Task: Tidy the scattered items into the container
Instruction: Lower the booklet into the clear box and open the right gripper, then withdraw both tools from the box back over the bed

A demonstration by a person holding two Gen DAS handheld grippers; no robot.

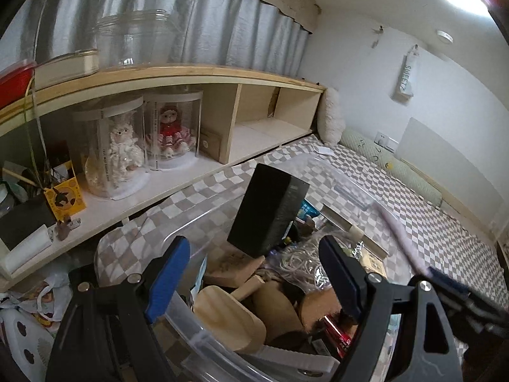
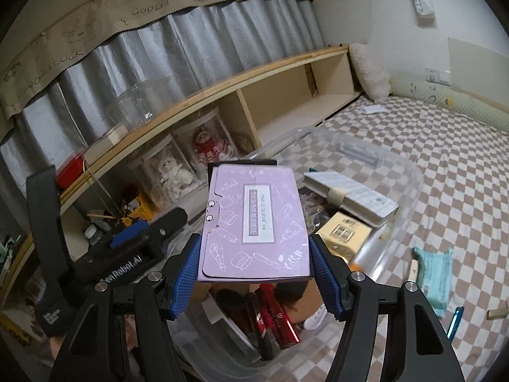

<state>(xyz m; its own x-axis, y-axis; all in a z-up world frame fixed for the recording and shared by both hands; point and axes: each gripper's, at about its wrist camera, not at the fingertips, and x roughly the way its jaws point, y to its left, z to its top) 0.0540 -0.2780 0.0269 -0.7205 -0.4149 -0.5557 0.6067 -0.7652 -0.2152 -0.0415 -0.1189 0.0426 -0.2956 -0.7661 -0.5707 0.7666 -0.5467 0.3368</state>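
Blue-padded fingers of the right gripper (image 2: 254,270) are clamping a purple booklet (image 2: 254,219) by its two long edges, holding it flat and face up directly above the clear plastic container (image 2: 410,172). Gripping it at the edges is leaving the underside free, so in my judgement it could drop flat onto the contents once the jaws part.

The container is sitting on the checkered bedspread (image 2: 445,146) and is already holding many items: a black box (image 1: 270,210) standing tilted, a bundled white book (image 2: 353,197), a yellow box (image 2: 343,232), wooden pieces (image 1: 229,318), and red packaging (image 2: 280,315). Free space inside is looking limited; the most open area appears to be on top of the pile near the front wall.

The left gripper (image 1: 254,280) is hovering over the container's near rim with its jaws spread wide and nothing between them.

Outside the container, a teal packet (image 2: 432,270) and a blue pen (image 2: 453,321) are lying on the bedspread, well clear of the wall and offering open approach room.
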